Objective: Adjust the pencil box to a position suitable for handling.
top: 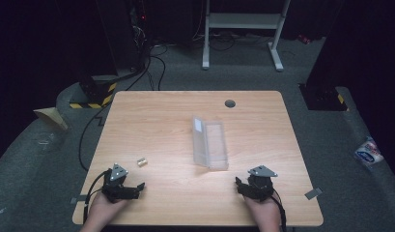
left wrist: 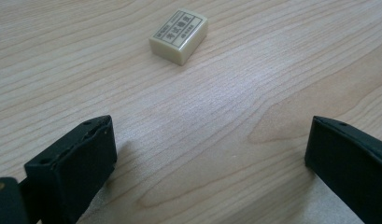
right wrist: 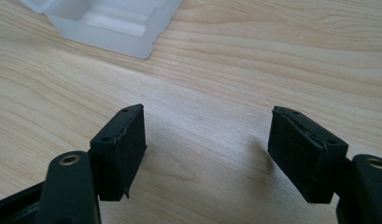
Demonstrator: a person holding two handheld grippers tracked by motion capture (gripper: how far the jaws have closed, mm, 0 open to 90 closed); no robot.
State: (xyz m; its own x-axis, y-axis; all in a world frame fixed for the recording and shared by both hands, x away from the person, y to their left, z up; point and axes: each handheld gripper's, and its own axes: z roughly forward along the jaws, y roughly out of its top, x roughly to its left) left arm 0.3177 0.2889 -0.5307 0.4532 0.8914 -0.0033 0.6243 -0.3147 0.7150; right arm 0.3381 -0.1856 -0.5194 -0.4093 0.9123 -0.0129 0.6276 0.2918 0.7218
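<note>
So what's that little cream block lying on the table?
It looks like an eraser: a small cream rectangular block with rounded edges and a printed label in a dark frame on its top face, the print too small to read. It lies flat on the wooden table, ahead of the open left tongs, and nothing else touches it.

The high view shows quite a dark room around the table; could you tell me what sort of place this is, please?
Probably a lab or recording studio rather than a home: a lit wooden table stands on grey carpet, cables run to dark equipment behind it, and hazard-striped tape marks a base on the floor.
</note>
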